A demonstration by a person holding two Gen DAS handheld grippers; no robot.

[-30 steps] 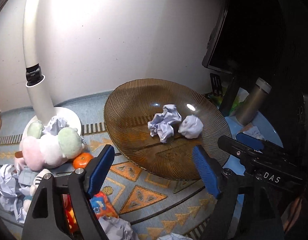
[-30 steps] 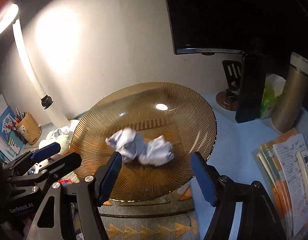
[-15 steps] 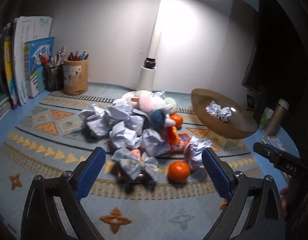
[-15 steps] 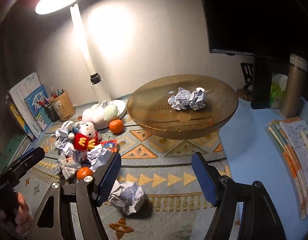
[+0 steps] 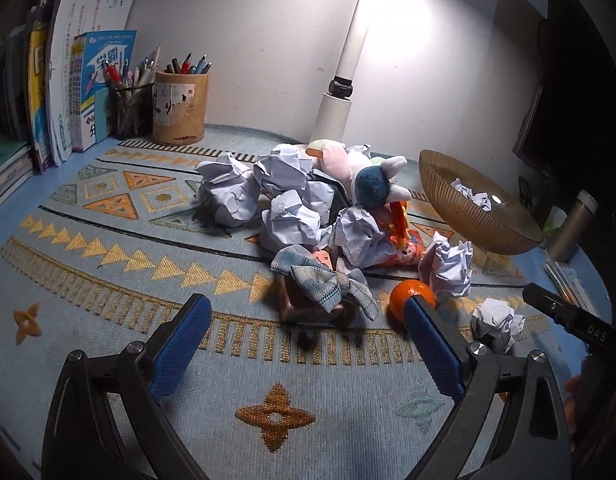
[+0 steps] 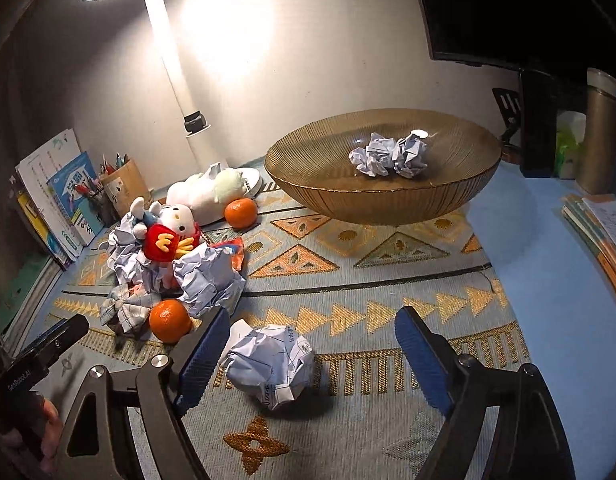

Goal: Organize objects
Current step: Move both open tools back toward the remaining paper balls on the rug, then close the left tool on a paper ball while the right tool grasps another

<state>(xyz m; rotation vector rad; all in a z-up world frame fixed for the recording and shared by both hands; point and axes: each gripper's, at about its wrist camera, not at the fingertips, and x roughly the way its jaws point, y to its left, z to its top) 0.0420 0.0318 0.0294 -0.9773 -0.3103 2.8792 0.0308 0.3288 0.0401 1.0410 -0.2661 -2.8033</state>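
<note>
Both grippers had drawn back from the bowl [image 6: 381, 196], which held two paper balls; the right gripper [image 6: 311, 360] hung spread over a loose ball [image 6: 270, 364], likely next, needing descent and closing, while the left gripper [image 5: 308, 344] gaped empty.

The right gripper [image 6: 311, 356] is hovering with jaws spread wide over a paper ball [image 6: 270, 366] lying on the patterned mat [image 6: 387, 280]. Behind that ball, a brown bowl [image 6: 381, 196] is holding two more paper balls [image 6: 387, 154]. Left of the ball, an orange [image 6: 170, 320] is sitting beside a heap of toys [image 6: 164, 236].
</note>
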